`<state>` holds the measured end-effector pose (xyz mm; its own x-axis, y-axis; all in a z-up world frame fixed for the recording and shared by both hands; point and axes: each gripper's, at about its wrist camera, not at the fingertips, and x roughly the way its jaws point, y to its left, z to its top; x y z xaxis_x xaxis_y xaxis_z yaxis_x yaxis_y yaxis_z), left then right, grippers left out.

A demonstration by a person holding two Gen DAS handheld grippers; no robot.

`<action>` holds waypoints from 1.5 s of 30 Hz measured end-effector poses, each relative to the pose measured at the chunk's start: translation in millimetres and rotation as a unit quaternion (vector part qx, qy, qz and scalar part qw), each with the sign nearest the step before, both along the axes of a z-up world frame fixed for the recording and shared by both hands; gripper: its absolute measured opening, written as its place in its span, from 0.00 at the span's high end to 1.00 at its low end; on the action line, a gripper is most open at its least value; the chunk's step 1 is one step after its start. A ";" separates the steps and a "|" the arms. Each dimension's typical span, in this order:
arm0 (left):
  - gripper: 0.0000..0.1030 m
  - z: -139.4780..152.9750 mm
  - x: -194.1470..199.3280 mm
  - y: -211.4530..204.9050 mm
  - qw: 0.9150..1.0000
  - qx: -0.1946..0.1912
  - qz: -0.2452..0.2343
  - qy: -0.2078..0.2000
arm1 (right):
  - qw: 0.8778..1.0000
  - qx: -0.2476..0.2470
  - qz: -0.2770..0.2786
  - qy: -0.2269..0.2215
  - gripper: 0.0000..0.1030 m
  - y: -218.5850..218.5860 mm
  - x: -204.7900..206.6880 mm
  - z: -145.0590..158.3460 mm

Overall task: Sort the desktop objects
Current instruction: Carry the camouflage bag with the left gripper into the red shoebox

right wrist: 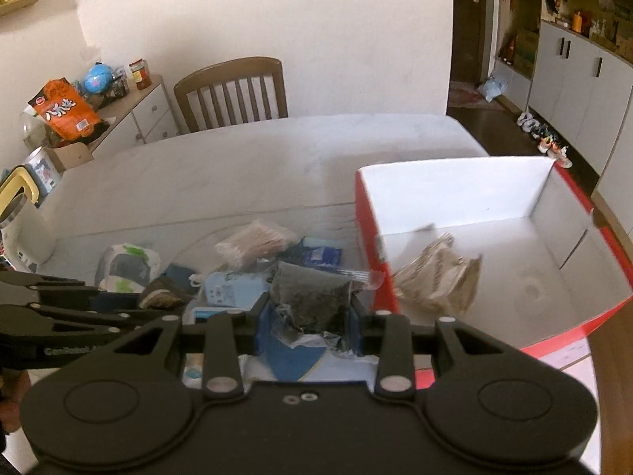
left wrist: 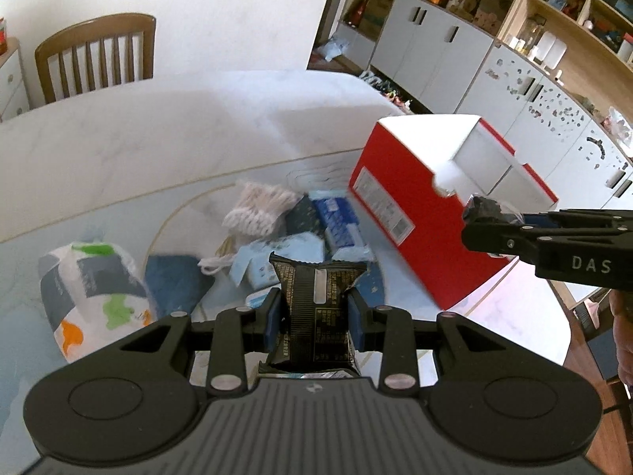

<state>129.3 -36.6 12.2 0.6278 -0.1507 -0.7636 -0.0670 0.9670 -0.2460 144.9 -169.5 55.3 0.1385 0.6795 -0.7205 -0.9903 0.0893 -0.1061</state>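
1. My left hand-held gripper (left wrist: 314,308) is clamped on a black packet (left wrist: 312,301), pads on its two side edges. The packet's long axis runs away from me along the fingers.
2. My right hand-held gripper (right wrist: 312,316) is closed on a clear bag (right wrist: 312,293) of dark crumbly stuff, which juts forward out of the jaws.
3. Both loads hang above the pile (left wrist: 285,229), clear of it.
4. The red box (right wrist: 494,237) is the landmark. It stands open-topped with white walls, and a pale packet (right wrist: 439,277) lies inside near its left wall.
5. From the right gripper the box lies ahead and to the right, its left wall just beside the bag. From the left gripper it lies further off to the right, with the right gripper between.
6. So I judge the right hand nearer; it should drop first, then clear the way for the left.
7. Left of the box, the pile on the tabletop (left wrist: 158,130) holds cotton swabs (left wrist: 257,209), blue packs (left wrist: 340,225) and a patterned bag (left wrist: 95,289).
8. The risk I see is the bag catching on the box's left wall as I carry it across.
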 end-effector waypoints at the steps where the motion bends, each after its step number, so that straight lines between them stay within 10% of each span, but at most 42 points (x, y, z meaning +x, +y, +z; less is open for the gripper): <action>1: 0.68 2.1 1.5 -2.7 1.000 0.001 -0.002 -0.002 | 1.000 0.001 0.001 -0.004 0.65 -0.6 3.0 1.8; 45: 0.68 20.6 143.3 -166.1 0.986 0.062 -0.157 -0.006 | 0.997 -0.030 -0.027 -0.061 0.65 39.2 178.9 19.2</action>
<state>272.6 -202.7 32.8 0.5745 -0.2452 -0.7809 0.2431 0.9621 -0.1233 323.8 -130.3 74.5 0.2637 0.6250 -0.7348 -0.9634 0.1327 -0.2329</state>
